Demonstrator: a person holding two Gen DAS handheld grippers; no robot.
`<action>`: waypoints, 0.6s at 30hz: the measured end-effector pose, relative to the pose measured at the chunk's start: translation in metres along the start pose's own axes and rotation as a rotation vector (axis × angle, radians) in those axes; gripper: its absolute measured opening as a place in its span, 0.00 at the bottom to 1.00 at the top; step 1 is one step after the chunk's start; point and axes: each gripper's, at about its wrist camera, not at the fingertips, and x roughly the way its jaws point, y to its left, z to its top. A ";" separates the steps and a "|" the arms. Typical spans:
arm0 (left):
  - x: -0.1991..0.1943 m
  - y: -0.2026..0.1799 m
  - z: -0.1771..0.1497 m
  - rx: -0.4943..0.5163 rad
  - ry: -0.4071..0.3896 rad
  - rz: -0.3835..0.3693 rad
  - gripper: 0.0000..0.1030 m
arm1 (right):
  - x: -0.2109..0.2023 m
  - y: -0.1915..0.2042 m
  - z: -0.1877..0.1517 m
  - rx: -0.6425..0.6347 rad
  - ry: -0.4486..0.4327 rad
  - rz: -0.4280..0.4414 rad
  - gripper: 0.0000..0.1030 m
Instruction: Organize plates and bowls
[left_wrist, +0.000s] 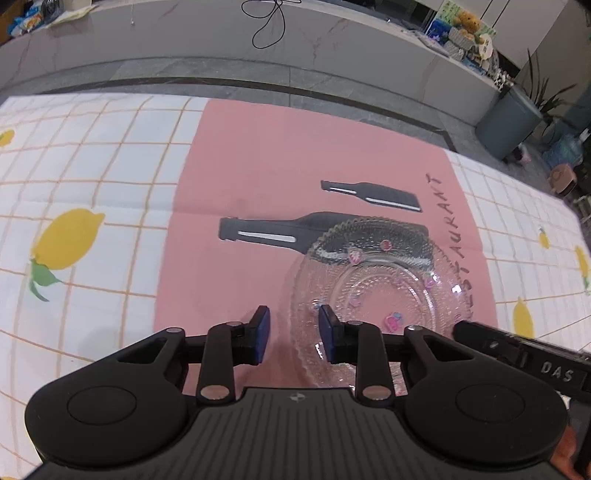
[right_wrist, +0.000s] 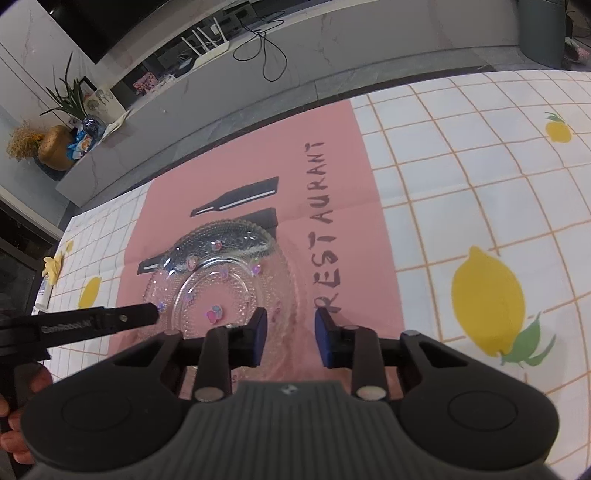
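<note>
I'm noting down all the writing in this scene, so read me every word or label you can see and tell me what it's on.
"RESTAURANT": pink mat, in black letters beside the bottle drawings.
"DAS": right tool, seen in the left wrist view; the rest is cut off.
White lettering on the left tool, in the right wrist view: too blurred to read surely.
Packages on the far ledge: too small to read.

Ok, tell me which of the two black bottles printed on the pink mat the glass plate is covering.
The larger bottle, nearer the grippers: the glass plate overlaps its body end. The smaller bottle, farther back on the pink mat, lies fully uncovered.
</note>
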 end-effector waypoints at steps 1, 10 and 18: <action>0.000 0.001 0.000 -0.012 0.002 -0.012 0.24 | 0.001 0.000 0.000 0.004 0.003 0.007 0.19; -0.004 -0.005 0.002 -0.007 0.012 0.010 0.12 | 0.003 -0.002 -0.001 0.041 0.014 0.032 0.08; -0.033 -0.013 -0.002 -0.010 -0.009 -0.001 0.11 | -0.026 0.003 -0.003 0.027 -0.010 0.051 0.08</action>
